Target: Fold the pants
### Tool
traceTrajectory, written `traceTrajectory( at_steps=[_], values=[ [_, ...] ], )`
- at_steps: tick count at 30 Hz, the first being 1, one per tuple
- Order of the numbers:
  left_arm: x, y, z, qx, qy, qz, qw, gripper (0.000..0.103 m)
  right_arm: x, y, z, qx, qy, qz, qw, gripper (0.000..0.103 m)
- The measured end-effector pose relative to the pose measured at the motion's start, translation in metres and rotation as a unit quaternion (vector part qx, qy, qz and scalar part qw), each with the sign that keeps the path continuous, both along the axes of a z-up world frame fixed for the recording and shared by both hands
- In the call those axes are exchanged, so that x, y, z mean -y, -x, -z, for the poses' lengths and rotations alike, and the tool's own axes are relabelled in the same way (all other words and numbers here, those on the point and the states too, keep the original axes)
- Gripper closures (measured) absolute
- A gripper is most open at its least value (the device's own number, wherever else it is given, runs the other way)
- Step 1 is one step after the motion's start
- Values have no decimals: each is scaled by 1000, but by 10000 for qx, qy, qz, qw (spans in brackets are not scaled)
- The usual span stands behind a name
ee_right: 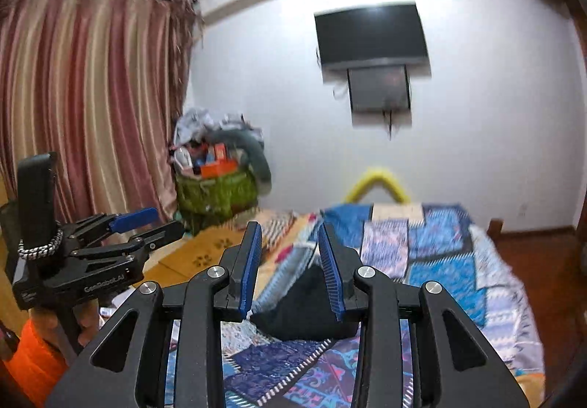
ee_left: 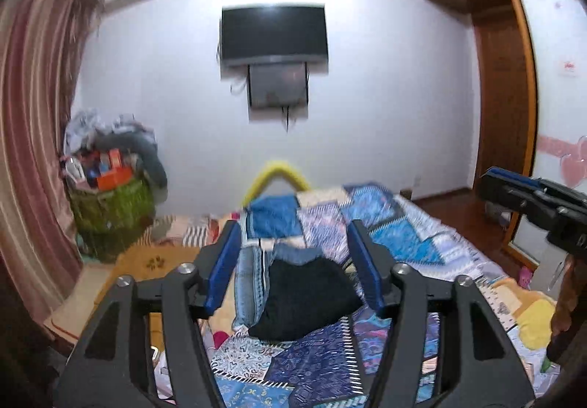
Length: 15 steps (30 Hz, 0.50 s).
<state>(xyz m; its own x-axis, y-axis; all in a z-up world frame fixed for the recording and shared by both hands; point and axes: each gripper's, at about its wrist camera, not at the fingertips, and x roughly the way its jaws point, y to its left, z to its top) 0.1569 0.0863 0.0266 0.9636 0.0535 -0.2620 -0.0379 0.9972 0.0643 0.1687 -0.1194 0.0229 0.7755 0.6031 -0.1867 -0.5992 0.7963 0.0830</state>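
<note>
Black pants [ee_left: 306,298] lie bunched in a folded heap on a blue patchwork quilt [ee_left: 403,235] on the bed, next to a striped blue cloth [ee_left: 251,283]. My left gripper [ee_left: 293,243] is open and empty, held above the bed with the pants seen between its fingers. My right gripper [ee_right: 290,246] is open and empty, also above the bed, with the pants [ee_right: 304,320] below and between its fingers. The right gripper shows at the right edge of the left wrist view [ee_left: 532,195]; the left gripper shows at the left of the right wrist view [ee_right: 146,228].
A green basket [ee_left: 110,213] heaped with clothes and boxes stands by the striped curtain [ee_left: 33,136] at the left. A TV [ee_left: 273,32] hangs on the far wall. A yellow padded bar [ee_left: 279,173] rises at the bed's far end. A wooden wardrobe [ee_left: 502,107] stands right.
</note>
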Motion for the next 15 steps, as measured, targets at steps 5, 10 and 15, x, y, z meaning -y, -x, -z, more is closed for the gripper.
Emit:
traceTrajectory(
  at_steps=[5,10,15],
  values=[
    [14,54,-15,421,115,-24,9990,18,6,41,-5,357,-53,204,9991,54],
    [19,83,-19,663,176,-110,9976,1,15,49,-2,360,-140,452,9982,25],
    [22,92,-17,645,194,-119,9977,0,22,57,-1,317,-195,601,9975,3]
  ],
)
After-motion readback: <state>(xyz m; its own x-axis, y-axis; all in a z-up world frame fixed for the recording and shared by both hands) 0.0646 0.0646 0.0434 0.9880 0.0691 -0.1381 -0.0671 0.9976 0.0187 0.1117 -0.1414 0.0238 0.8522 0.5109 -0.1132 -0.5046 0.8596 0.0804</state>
